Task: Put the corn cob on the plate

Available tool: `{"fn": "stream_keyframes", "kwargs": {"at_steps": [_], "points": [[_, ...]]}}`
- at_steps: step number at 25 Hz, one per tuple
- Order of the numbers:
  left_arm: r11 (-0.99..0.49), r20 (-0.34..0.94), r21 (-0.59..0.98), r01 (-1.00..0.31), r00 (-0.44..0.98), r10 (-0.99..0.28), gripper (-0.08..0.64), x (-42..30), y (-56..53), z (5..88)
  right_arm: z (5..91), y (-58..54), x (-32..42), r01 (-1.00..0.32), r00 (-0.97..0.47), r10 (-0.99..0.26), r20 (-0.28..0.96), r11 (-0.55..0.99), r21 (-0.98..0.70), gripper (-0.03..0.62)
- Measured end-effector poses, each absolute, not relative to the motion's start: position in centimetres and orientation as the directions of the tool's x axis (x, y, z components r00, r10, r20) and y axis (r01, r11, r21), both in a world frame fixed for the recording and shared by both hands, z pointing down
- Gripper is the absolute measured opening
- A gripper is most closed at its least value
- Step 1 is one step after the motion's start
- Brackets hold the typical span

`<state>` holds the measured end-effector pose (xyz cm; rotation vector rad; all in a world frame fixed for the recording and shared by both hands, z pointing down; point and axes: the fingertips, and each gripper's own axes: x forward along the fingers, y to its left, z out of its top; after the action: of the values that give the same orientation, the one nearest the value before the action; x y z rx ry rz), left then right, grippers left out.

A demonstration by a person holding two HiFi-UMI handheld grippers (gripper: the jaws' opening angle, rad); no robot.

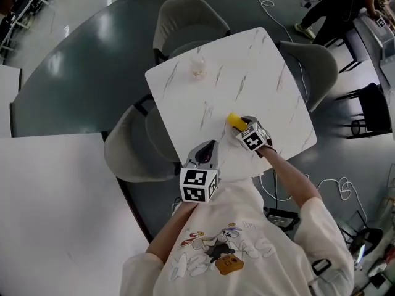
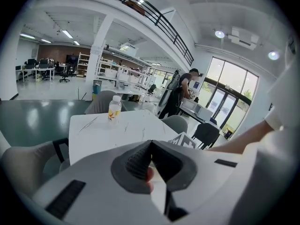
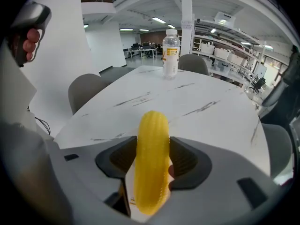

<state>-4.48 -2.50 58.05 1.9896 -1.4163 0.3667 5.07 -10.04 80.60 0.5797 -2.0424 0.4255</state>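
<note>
Where the right gripper's camera looks along its own jaws, the corn cob (image 3: 152,139) stands upright between the two dark ribbed pads (image 3: 123,158), which are clamped against its left and right flanks. Its rounded yellow tip rises clear above the pads, and its lower end hangs below them. From the head view, the right gripper (image 1: 244,125) is held over the white marble-patterned table (image 1: 247,73), towards the side nearest the person. The cob (image 1: 236,121) projects from the jaws towards the table's middle. Whether the cob touches the tabletop cannot be told.

The left gripper (image 1: 207,148) hovers at the near edge of the table, close to the person's chest and just beside the right gripper. In its own view the left gripper (image 2: 151,161) has its jaws pressed together, tip to tip, with nothing between them.

A clear bottle (image 1: 197,66) with a yellow label stands upright on the far part of the table, well apart from both grippers. It shows likewise in the left gripper view (image 2: 114,109) and in the right gripper view (image 3: 171,54). Grey chairs (image 1: 185,20) surround the table.
</note>
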Motion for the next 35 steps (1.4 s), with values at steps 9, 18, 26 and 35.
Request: {"fn": "stream_keyframes", "kwargs": {"at_steps": [9,18,26,35], "points": [[-0.198,0.548,0.365,-0.91,0.382,-0.744,0.008,-6.0,-1.2,57.5,79.7,-11.0,6.6,-0.715,-0.428,-0.265,0.864,0.685,-0.144,0.219],[-0.221,0.534,0.362,-0.906,0.396,-0.747,0.008,-6.5,-0.9,56.9,77.8,-11.0,8.0,-0.768,-0.442,-0.299,0.846,0.614,-0.184,0.219],[-0.232,0.526,0.362,-0.903,0.403,-0.749,0.008,-7.6,-0.4,56.1,73.8,-11.1,8.7,-0.812,-0.432,-0.466,0.772,0.573,-0.108,0.219],[-0.232,0.503,0.374,-0.898,0.407,-0.762,0.008,-8.4,0.1,55.2,68.1,-8.3,8.7,-0.794,-0.494,-0.508,0.706,0.594,-0.129,0.219]]}}
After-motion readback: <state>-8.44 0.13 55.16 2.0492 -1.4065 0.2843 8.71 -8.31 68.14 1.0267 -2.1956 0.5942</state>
